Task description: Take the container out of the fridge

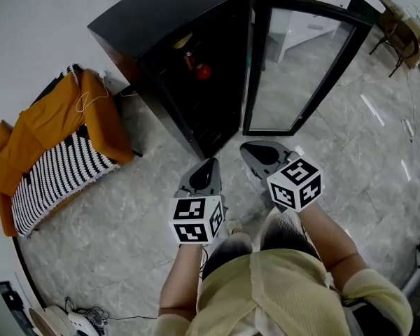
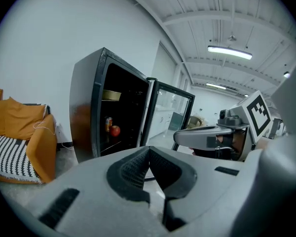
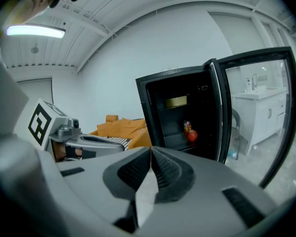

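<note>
Facing the open fridge (image 1: 161, 40), nothing held yet.
The container (image 3: 176, 101) sits on the fridge's top shelf, above a can (image 3: 187, 126) and an apple (image 3: 192, 135). The left hand-held gripper (image 2: 149, 152) and the right hand-held gripper (image 3: 150, 154), both before the fridge, are closed and empty; one should probably open before reaching in level.

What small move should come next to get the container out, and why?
Probably move the right gripper toward the yellow container high in the fridge, opening its jaws: the door stands open, and that gripper is shut, empty and short of the fridge.
</note>
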Demonstrator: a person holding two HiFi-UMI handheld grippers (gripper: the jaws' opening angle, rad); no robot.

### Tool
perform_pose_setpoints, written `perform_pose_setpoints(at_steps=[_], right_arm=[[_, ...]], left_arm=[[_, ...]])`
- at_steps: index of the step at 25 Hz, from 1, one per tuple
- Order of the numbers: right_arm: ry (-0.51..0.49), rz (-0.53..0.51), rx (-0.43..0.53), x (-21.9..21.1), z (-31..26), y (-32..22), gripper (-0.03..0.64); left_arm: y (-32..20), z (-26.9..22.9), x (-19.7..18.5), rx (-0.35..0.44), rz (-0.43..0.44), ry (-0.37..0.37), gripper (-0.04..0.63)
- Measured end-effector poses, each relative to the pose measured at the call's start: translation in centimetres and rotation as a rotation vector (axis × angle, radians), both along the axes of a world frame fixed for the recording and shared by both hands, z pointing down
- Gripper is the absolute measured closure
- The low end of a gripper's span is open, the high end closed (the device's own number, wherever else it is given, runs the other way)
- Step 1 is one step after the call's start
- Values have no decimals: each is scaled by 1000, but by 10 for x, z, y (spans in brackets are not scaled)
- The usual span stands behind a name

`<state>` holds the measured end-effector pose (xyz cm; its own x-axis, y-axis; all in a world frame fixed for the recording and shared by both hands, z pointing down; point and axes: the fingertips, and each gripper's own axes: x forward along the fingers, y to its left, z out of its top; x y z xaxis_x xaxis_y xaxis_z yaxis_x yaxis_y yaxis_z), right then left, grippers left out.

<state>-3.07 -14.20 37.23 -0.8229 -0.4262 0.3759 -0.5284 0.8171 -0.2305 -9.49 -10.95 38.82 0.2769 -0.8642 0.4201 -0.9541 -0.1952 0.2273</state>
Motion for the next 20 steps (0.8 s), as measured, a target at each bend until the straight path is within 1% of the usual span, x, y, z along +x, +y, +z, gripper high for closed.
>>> perform_pose_setpoints(at_steps=[4, 8, 14, 20], right_arm=[[-2, -69, 21, -3, -5, -12, 588], [11, -146, 32, 6, -6, -27, 588], [19, -200, 20, 21, -1, -55, 588], [16, -236, 7, 33, 5, -80, 588]], left_arm=[[-14, -2, -2, 12, -54, -5, 575], [-30, -3, 6, 13, -115, 7, 575], [-53, 0, 23, -1, -157, -1, 575], [-71, 5, 39, -20, -176, -19, 575]])
